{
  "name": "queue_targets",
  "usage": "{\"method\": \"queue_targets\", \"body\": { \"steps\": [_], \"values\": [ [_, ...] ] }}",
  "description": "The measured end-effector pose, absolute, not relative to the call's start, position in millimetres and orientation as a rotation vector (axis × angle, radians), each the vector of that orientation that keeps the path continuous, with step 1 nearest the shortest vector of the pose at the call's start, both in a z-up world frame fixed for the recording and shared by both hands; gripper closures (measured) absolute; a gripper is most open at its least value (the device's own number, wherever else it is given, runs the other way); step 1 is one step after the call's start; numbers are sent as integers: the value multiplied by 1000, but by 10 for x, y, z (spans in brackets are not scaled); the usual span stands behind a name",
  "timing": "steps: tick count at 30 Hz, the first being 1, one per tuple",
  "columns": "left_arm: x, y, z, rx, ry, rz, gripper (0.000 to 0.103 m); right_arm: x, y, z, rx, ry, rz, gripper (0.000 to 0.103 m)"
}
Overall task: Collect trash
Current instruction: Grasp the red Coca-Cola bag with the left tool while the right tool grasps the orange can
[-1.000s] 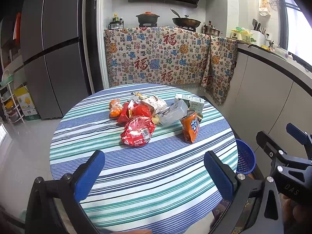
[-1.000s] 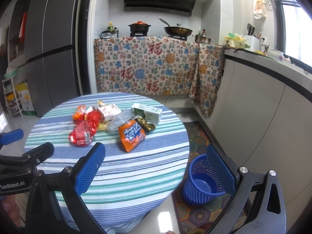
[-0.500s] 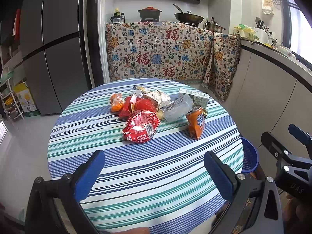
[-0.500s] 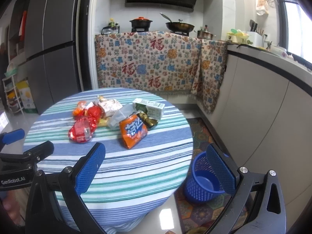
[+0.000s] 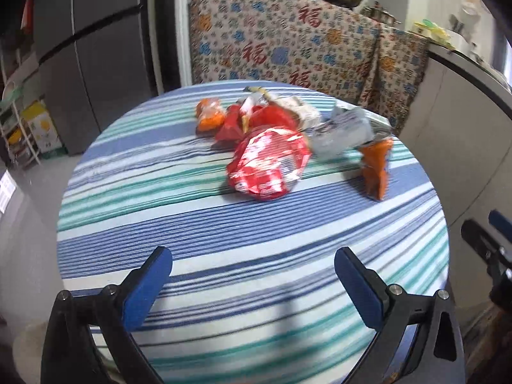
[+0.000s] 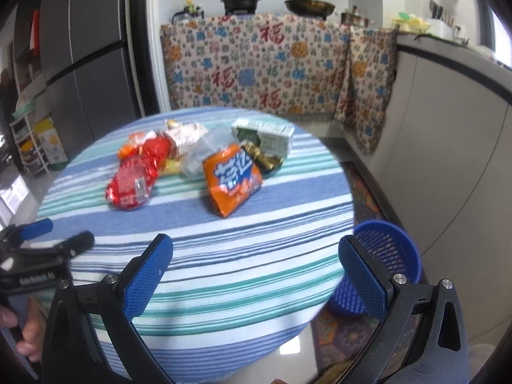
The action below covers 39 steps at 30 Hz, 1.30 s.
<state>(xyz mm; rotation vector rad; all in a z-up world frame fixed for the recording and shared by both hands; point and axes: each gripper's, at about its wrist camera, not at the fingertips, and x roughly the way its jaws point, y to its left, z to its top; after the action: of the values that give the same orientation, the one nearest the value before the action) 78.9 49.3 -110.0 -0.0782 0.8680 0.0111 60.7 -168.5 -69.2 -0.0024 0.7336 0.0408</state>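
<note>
A pile of trash lies on the far half of a round striped table [image 5: 224,256]: a red foil bag [image 5: 268,166] [image 6: 132,180], an orange snack bag [image 5: 376,168] [image 6: 232,180], a clear wrapper [image 5: 340,131], a small orange packet [image 5: 209,116] and a green-white carton [image 6: 264,134]. A blue mesh bin [image 6: 377,272] stands on the floor right of the table. My left gripper [image 5: 252,265] is open and empty over the near table. My right gripper [image 6: 256,262] is open and empty over the table's near right edge.
A grey fridge [image 6: 83,57] stands at the left. A patterned cloth [image 6: 256,70] hangs over the counter behind the table, with pots on top. A white cabinet run [image 6: 448,128] lines the right side. Shelves with boxes [image 5: 32,128] stand at far left.
Both grippers have moved forward and lower toward the table; the trash pile looks larger and closer. Both stay open and empty.
</note>
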Motion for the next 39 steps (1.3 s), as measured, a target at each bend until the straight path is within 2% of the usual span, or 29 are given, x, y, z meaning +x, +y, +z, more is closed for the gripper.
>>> {"method": "queue_targets", "body": {
  "steps": [12, 20, 31, 39],
  "values": [
    [1581, 600, -1458, -73, 972, -104, 0, 1357, -1500, -1483, -9, 982, 85, 0],
    [1782, 457, -1595, 77, 984, -134, 0, 1651, -1465, -1517, -35, 964, 110, 0],
    [1913, 446, -1604, 78, 976, -139, 0, 2043, -1401, -1519, -70, 971, 176, 0],
    [1932, 587, -1517, 22, 922, -219, 0, 1949, -1508, -1421, -19, 917, 221, 1]
  ]
}}
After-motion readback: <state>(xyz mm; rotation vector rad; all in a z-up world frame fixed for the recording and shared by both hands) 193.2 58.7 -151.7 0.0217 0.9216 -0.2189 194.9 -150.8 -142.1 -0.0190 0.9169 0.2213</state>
